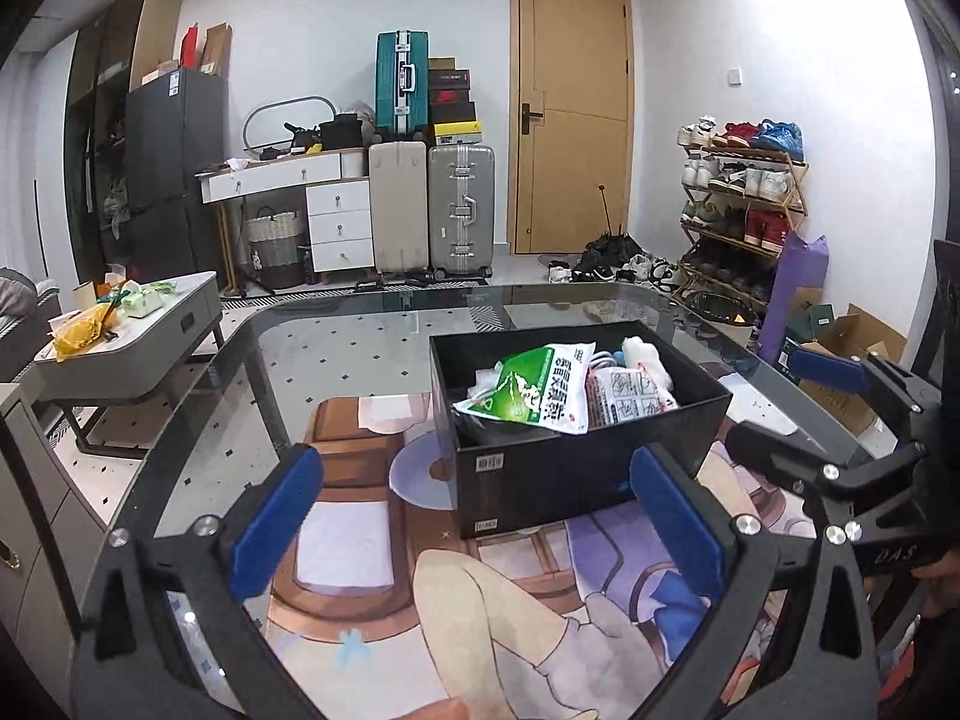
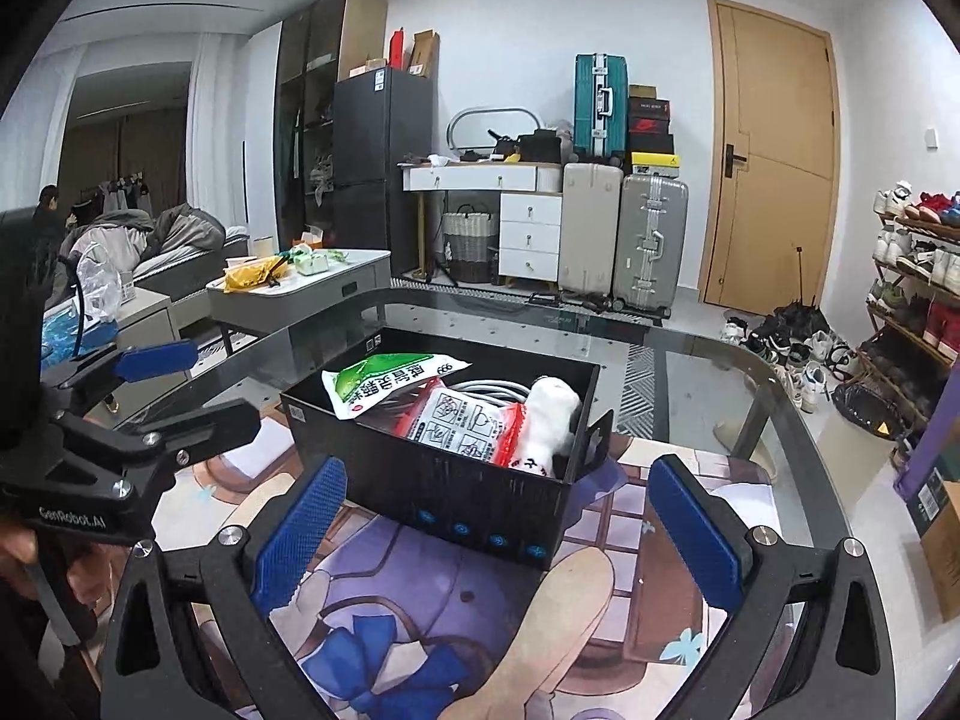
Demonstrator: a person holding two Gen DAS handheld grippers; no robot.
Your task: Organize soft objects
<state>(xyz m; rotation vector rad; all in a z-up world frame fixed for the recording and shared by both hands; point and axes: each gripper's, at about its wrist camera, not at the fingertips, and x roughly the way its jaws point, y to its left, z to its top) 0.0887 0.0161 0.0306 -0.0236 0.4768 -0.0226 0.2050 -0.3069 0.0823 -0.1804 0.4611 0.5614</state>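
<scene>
Black box (image 1: 576, 420) of soft packets sits unobstructed on the glass table (image 1: 336, 360), both grippers spread apart, empty.

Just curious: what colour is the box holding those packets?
Black; the box shows best in the right wrist view.

Three suitcases (image 1: 461, 210) are standing by a brown door (image 1: 570, 114). Shoes are sitting on a rack (image 1: 744, 192). A glass table (image 1: 360, 324) is shining.
</scene>
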